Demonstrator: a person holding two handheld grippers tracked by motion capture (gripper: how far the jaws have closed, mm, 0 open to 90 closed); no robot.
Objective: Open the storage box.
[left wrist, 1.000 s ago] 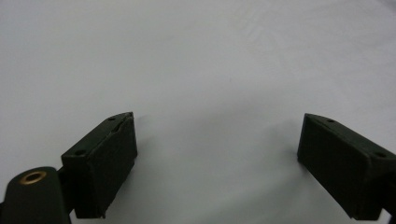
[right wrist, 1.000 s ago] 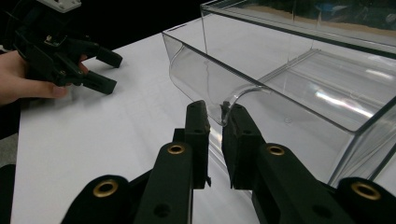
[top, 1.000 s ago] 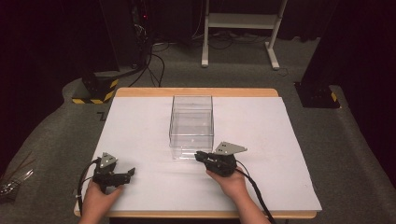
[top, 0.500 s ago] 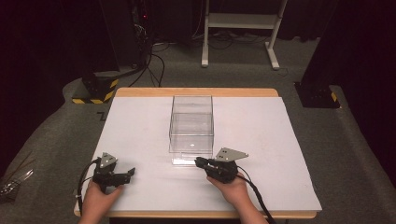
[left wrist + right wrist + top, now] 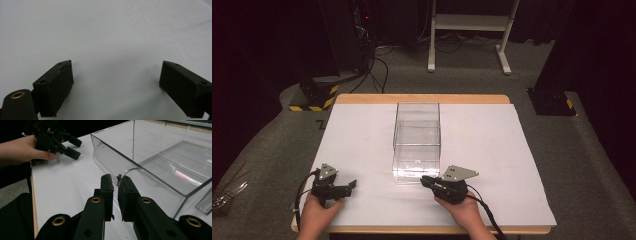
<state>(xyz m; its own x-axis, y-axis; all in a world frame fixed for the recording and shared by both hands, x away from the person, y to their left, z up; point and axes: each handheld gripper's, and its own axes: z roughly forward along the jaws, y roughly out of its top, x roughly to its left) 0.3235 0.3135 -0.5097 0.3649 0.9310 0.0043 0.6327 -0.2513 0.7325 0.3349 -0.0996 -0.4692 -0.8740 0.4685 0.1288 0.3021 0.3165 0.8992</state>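
A: Where was the clear plastic bin (image 5: 417, 140)?
B: Mid-table, long axis running from the near edge toward the far edge, open front lip (image 5: 117, 167) facing the person.
A: Right gripper (image 5: 428, 180)?
B: Just beside the bin's near right corner, tips pointing left along its front. Jaws nearly closed, a thin gap, nothing gripped; tips looked right at the lip, contact unclear.
A: Left gripper (image 5: 351, 186)?
B: Near-left corner of the table (image 5: 492, 145), well apart from the bin, jaws wide over bare white surface (image 5: 112, 37), empty.
A: Nearer hand?
B: Right, clearly. Open room on both sides and behind the bin for a push or a slide
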